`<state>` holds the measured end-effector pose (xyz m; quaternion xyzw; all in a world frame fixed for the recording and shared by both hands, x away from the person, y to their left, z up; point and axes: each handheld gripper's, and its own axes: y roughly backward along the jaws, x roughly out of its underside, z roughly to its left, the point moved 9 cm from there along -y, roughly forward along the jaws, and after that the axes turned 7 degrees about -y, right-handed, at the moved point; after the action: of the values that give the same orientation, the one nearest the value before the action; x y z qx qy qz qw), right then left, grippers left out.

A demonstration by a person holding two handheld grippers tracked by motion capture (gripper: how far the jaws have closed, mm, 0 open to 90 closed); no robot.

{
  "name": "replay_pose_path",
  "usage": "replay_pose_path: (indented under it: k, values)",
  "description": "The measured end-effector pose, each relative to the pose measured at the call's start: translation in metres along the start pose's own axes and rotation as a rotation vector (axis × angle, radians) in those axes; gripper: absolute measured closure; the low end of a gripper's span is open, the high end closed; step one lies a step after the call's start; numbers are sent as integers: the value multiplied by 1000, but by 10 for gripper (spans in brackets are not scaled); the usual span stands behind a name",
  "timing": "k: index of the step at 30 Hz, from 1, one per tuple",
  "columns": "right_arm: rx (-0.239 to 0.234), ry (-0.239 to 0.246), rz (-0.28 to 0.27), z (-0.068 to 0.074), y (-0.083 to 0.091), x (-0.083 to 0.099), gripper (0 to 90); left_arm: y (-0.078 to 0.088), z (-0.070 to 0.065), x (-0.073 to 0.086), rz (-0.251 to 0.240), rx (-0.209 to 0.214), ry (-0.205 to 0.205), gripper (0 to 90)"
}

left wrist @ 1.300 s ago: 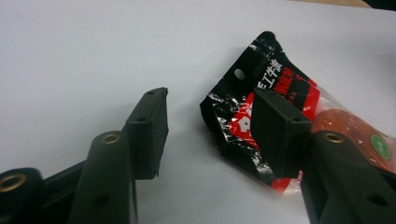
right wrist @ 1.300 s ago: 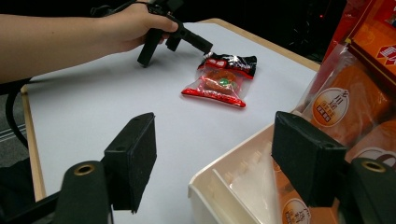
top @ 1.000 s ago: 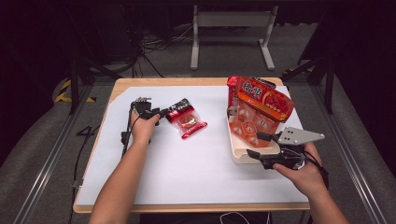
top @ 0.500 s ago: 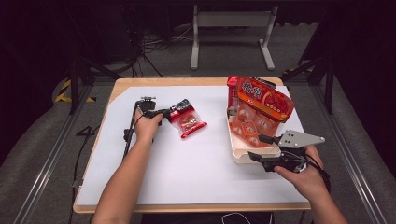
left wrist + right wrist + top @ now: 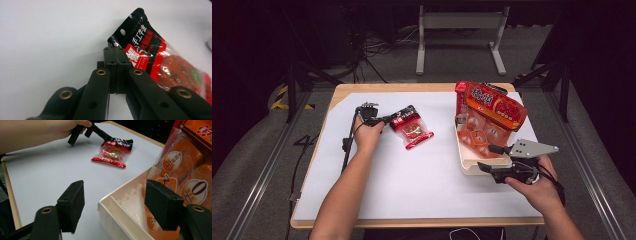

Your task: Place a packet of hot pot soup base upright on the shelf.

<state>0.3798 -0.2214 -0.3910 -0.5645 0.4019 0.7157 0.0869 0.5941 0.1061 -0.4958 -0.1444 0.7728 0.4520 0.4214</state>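
Note:
A small red and black snack packet lies on the white sheet left of centre. My left gripper reaches it from the left. Its jaws have just been closing and now pinch the packet's black corner, with the rest of the packet flat on the sheet. My right gripper stands open at the near corner of the cream tray. One pad is outside the tray wall and the other over its inside. The packet and left gripper show beyond.
Orange sachets fill the tray, and a large red and orange bag leans over its far end. The wooden table edge frames the sheet. A metal stand and cables lie on the floor behind.
The left gripper's jaws have come together on the packet's black corner. The left hand shifted slightly; the right hand and its gripper stayed put at the tray.

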Motion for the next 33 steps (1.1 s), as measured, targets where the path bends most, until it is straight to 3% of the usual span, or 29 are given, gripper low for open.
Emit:
replay_pose_path:
  k: [10, 15, 21, 33]
  values:
    - [-4, -3, -7, 0, 1, -2, 365, 22, -18, -16, -73, 0, -79, 900]
    - [-6, -6, -9, 0, 0, -4, 374, 37, -31, -25, -127, 34, -99, 900]
    - [-16, -6, -10, 2, -1, -4, 379, 54, -54, -33, -198, 63, -166, 900]
    - [-24, -7, -17, 3, -2, -7, 384, 76, -90, -39, -273, 136, -236, 900]
